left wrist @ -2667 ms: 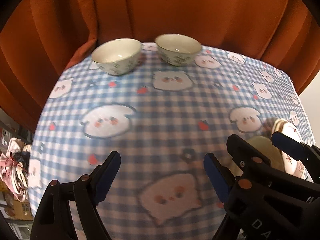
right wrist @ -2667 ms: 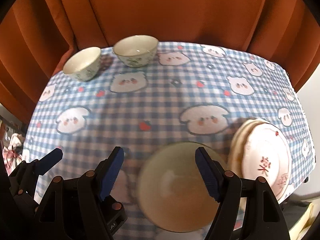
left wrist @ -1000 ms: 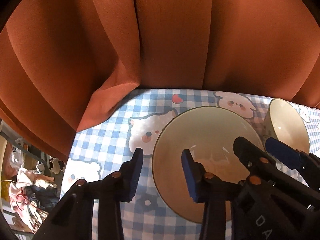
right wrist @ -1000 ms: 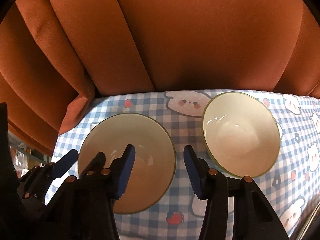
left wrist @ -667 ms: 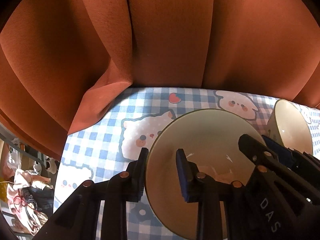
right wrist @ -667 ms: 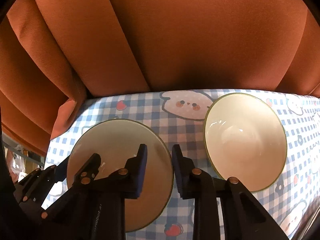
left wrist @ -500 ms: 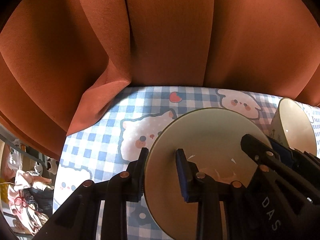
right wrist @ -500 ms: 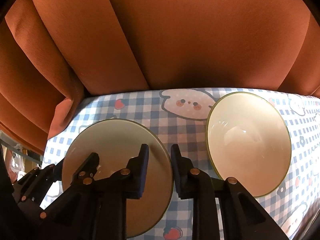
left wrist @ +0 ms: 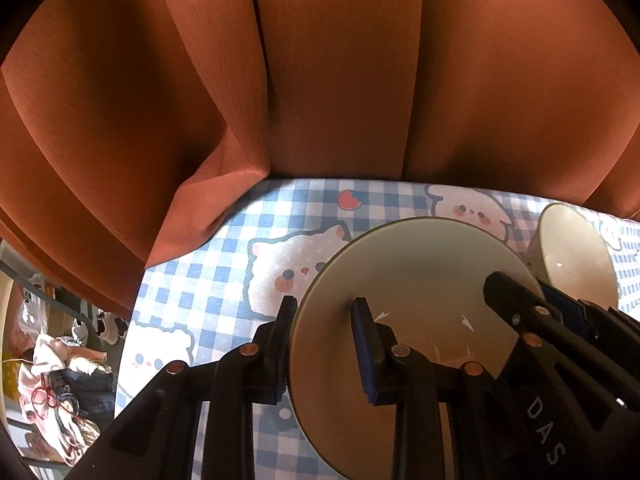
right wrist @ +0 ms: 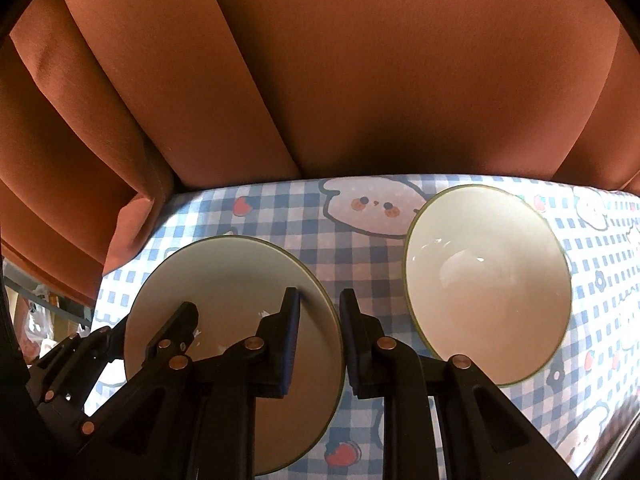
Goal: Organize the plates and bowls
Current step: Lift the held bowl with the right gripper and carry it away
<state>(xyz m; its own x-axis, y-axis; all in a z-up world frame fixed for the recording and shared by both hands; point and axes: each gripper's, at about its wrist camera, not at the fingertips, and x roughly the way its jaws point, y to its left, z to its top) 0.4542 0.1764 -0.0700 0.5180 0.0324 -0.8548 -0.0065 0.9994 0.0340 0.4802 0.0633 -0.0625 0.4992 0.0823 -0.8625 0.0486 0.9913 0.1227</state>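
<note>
Bowls sit side by side at the far edge of the surface (right wrist: 360,264), which wears a blue checked cloth with cartoon animals, close against an orange curtain (right wrist: 360,80). The left claw (left wrist: 325,350) is clamped on the left rim of the nearer bowl (left wrist: 420,280), one pad outside and one inside, while the right claw (right wrist: 318,336) is clamped on the same bowl's right rim. The second bowl (right wrist: 486,288) stands untouched just beside it on the right.
</note>
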